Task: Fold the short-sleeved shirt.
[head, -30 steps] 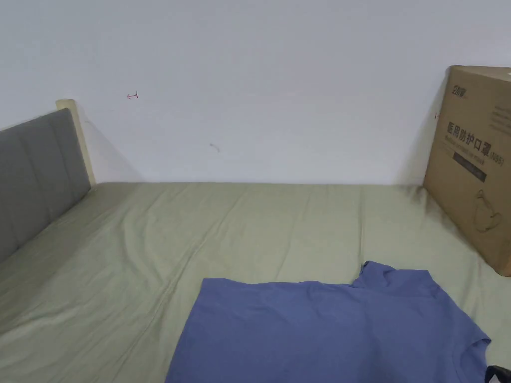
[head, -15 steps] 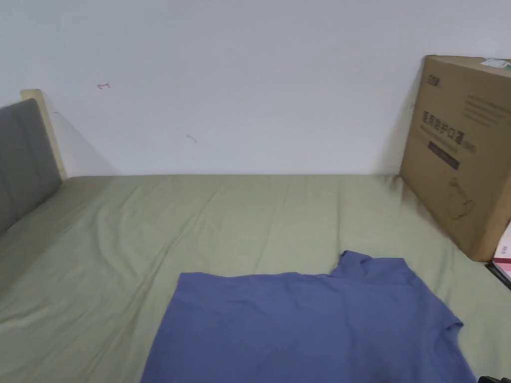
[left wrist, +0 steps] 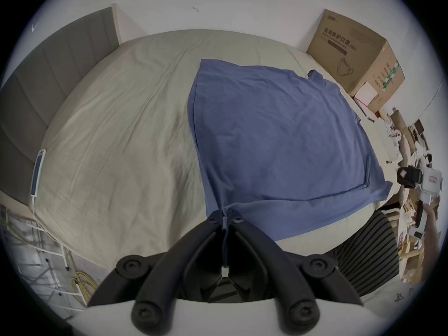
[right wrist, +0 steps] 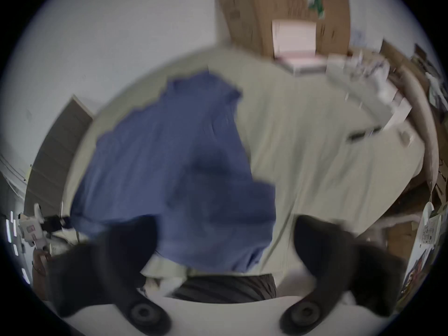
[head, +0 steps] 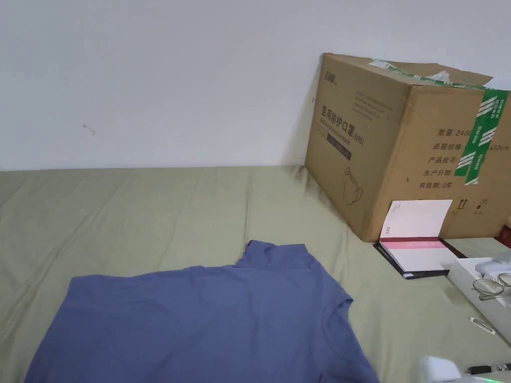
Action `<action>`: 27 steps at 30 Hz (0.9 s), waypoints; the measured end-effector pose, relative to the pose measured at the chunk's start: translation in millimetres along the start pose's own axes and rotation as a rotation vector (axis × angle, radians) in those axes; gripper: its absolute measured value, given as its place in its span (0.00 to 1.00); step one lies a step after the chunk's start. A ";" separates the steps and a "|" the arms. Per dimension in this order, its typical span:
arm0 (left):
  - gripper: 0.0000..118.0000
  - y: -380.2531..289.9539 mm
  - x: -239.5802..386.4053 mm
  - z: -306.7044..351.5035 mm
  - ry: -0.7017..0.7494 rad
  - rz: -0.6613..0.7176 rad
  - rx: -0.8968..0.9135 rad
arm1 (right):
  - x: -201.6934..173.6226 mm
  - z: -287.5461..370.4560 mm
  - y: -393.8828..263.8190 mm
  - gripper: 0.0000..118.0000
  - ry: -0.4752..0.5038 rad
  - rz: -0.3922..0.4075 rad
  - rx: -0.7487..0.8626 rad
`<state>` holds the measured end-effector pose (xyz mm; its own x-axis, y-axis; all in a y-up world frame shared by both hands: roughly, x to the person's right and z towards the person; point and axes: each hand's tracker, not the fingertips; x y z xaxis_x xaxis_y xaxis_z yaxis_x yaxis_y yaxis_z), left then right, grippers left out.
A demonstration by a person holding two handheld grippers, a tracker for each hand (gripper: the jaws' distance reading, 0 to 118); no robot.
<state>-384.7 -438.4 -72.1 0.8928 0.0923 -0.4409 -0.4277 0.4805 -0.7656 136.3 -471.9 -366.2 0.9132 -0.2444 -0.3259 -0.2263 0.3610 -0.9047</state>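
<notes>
The blue short-sleeved shirt (head: pixel 199 319) lies spread flat on the bed (head: pixel 149 209), on its pale green sheet, with its collar end turned toward the cardboard box (head: pixel 399 144) and its hem end away from the box. One sleeve (head: pixel 272 254) points toward the wall (head: pixel 149 75) behind the bed; in the left gripper view the other sleeve (left wrist: pixel 378 191) lies at the bed's near edge, on the box side of the shirt.

The left gripper (left wrist: pixel 226 216) sits at the near hem corner of the shirt, the corner farthest from the box. Its fingers (left wrist: pixel 215 217) are closed tight on a pinch of the blue cloth, which runs up between them in a thin ridge.

The right gripper (right wrist: pixel 225 234) hovers above the near edge of the bed, on the box side of the shirt. Its fingers (right wrist: pixel 135 239) are spread wide apart with nothing between them; that view is blurred. In the left gripper view the right gripper shows off the shirt's near sleeve, clear of the cloth.

An open notebook (head: pixel 416 234) leans against the foot of the box, with a white tray (head: pixel 469 279) beside it, farther from the shirt. On the far side of the shirt from the box stands a grey headboard (left wrist: pixel 48 79), and a phone (left wrist: pixel 37 169) on a cable lies on the sheet below it. A striped garment (left wrist: pixel 373 244) on the person shows at the near bed edge.
</notes>
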 end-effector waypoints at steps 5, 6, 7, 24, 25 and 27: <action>0.01 -5.8 -2.2 -6.7 0.024 0.029 -0.041 | 5.2 -47.2 -8.8 0.92 -0.130 0.104 -0.105; 0.01 -6.0 -8.2 -11.9 0.024 0.037 -0.049 | 3.3 -51.0 -10.5 0.89 -0.105 0.123 -0.121; 0.01 -6.9 -10.4 -14.6 0.025 0.043 -0.063 | 0.3 -53.7 -12.4 0.88 -0.130 0.158 -0.128; 0.01 -0.2 -31.4 -6.4 -0.044 0.104 -0.039 | 1.7 31.0 -8.8 0.04 0.053 0.065 0.106; 0.01 3.8 -32.4 -1.2 -0.055 0.109 -0.016 | -0.9 37.9 -3.0 0.04 0.062 0.064 0.119; 0.01 17.9 -34.3 5.4 -0.067 0.111 0.015 | -9.3 50.7 12.3 0.04 0.077 0.066 0.148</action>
<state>-422.2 -428.3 -68.1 0.8476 0.2038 -0.4900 -0.5230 0.4768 -0.7065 142.2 -419.5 -360.4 0.8684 -0.2818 -0.4080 -0.2270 0.5056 -0.8324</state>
